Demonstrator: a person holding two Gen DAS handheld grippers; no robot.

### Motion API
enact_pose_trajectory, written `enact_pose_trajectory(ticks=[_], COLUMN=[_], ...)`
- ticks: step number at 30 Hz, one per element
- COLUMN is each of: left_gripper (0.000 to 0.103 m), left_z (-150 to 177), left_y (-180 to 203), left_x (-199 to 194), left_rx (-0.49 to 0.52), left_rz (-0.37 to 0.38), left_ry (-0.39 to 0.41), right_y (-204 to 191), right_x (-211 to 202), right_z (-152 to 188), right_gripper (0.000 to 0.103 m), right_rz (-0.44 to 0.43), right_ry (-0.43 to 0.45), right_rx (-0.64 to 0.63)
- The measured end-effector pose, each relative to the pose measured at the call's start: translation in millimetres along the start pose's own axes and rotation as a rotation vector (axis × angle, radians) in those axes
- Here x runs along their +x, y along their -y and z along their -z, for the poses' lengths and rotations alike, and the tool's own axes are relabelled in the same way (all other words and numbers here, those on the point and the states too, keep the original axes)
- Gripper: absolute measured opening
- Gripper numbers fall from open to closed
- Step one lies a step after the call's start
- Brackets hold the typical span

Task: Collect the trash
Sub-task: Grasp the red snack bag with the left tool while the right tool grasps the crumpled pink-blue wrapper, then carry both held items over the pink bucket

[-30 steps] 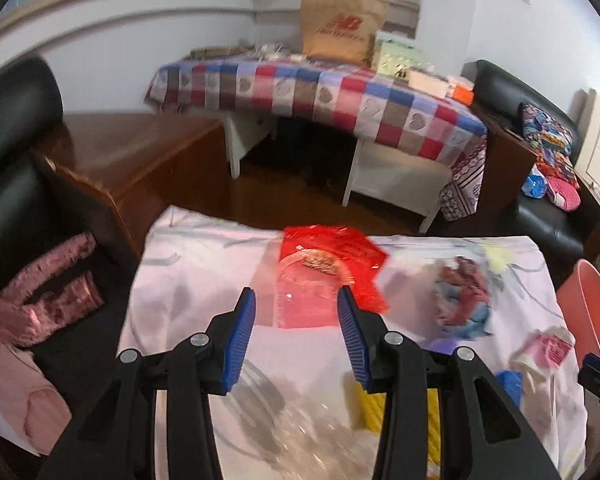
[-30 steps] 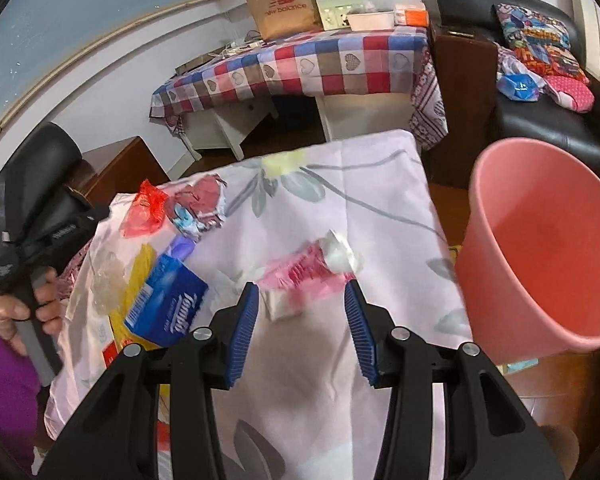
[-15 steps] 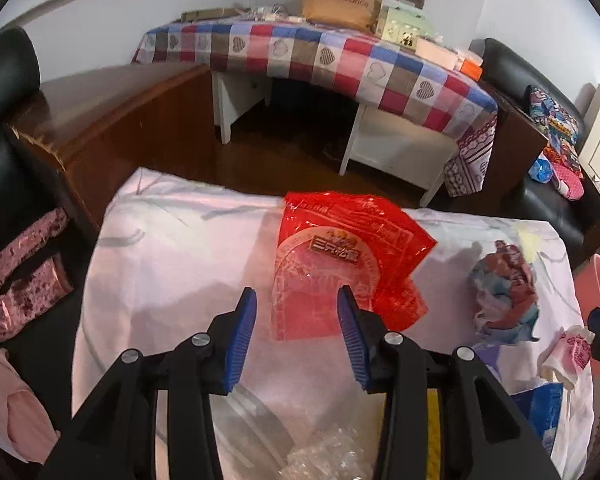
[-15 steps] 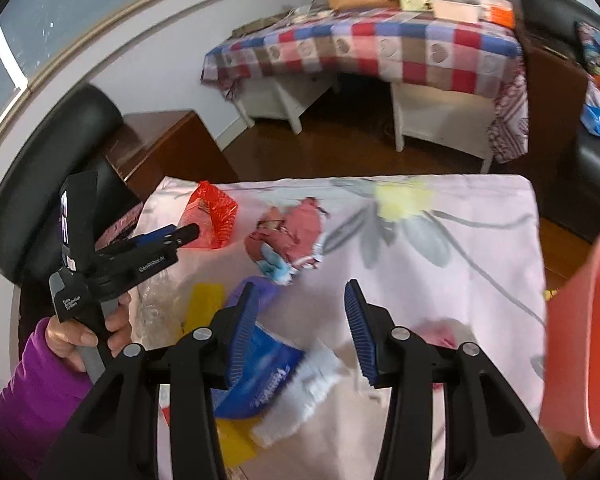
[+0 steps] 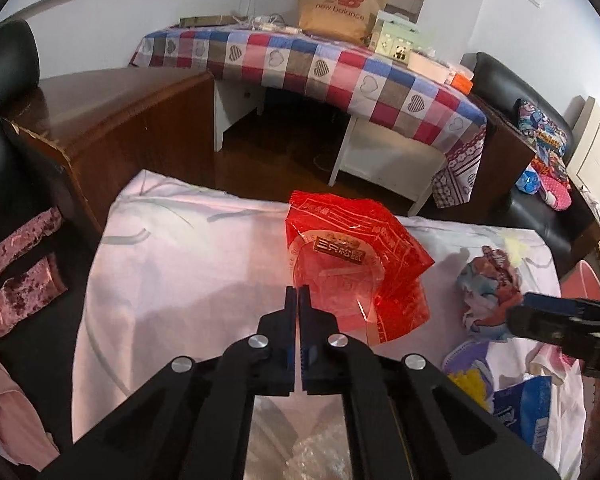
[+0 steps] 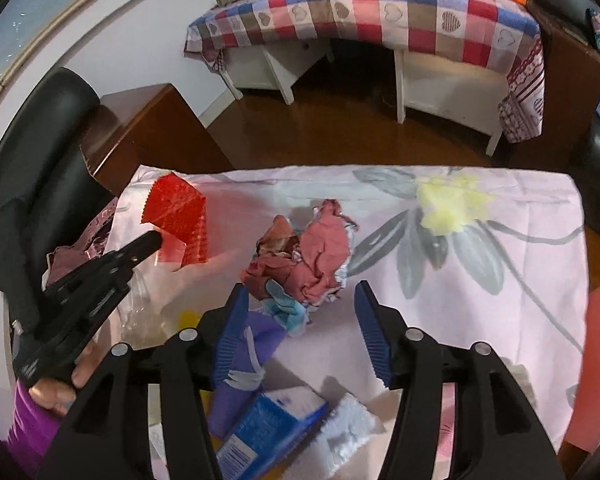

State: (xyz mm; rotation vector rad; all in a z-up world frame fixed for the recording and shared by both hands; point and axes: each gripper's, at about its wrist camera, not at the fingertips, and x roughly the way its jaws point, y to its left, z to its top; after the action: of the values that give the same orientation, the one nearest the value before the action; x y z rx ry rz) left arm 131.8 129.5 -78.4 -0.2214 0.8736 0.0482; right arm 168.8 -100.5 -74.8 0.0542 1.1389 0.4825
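Note:
A red plastic bag (image 5: 352, 264) lies on the floral tablecloth (image 5: 180, 248); my left gripper (image 5: 298, 296) is shut on its near edge. It also shows in the right wrist view (image 6: 178, 216), with the left gripper (image 6: 156, 238) at its edge. My right gripper (image 6: 300, 300) is open just in front of a crumpled reddish wrapper (image 6: 312, 256), which also shows in the left wrist view (image 5: 488, 296). A blue tissue pack (image 6: 268, 428), a purple wrapper (image 6: 244, 364) and white tissue (image 6: 348, 428) lie under the right gripper.
A pink bin (image 6: 598, 360) stands off the table's right edge. A wooden cabinet (image 5: 112, 120) and a black chair (image 6: 32, 152) are at the left. A checkered table (image 5: 320, 68) stands behind. Clear plastic (image 5: 324, 456) and a yellow wrapper (image 5: 472, 384) lie near.
My left gripper has closed on the red bag's edge. My right gripper has swung left, away from the bin, to the crumpled reddish wrapper.

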Motion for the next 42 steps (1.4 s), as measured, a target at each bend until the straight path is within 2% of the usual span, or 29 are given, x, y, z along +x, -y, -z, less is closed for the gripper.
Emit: enact_pose_trajectory(ticks=[4,9,10,12,16,24,31,42], left_gripper=[0.001,0.001,0.001,0.001,0.001,0.001,0.001,0.001], left_z=[0.5,2.5,2.9,3.4,3.4,4.6,5.7,24.4], left_y=[0.8,2.8,2.9,2.5,5.0,30.8,89.0,220.2], left_x=[-13.4,-24.6,-26.9,-31.4,-40.0,-70.0,-99.8,-115.2], left_rx=[0.001,-0.001,-0.004,-0.008,-0.011,0.001,0.073,0.235], left_rz=[0.012,0.019,0.021,0.023,0.028,0.063,0.14,0.272], left_ry=[0.024,0.039,0.041,0.046,0.057,0.089,0.121,0.108], right_y=[-6.6,-11.8,-11.3,-10.4,-5.9,9.7,41.6,136.7], right_x=[9.3,16.5,16.1,14.1,2.7,-42.8,-91.1,-154.9], right_z=[-4.8,-5.1,-4.1,-1.5,4.2,27.1,59.4,112.0], right_gripper=[0.056,0.055,0.048,0.043,0.038,0.038,0.038,0.038], right_rz=[0.002,0.042,0.043,0.038,0.039,0.018,0.069,0.181], right_ry=[-0.01,0.018,0.023,0.029,0.06,0.154,0.241,0.323], right_rx=[0.0,-0.027,-0.029,-0.037,-0.043,-0.014,0.042,0.233])
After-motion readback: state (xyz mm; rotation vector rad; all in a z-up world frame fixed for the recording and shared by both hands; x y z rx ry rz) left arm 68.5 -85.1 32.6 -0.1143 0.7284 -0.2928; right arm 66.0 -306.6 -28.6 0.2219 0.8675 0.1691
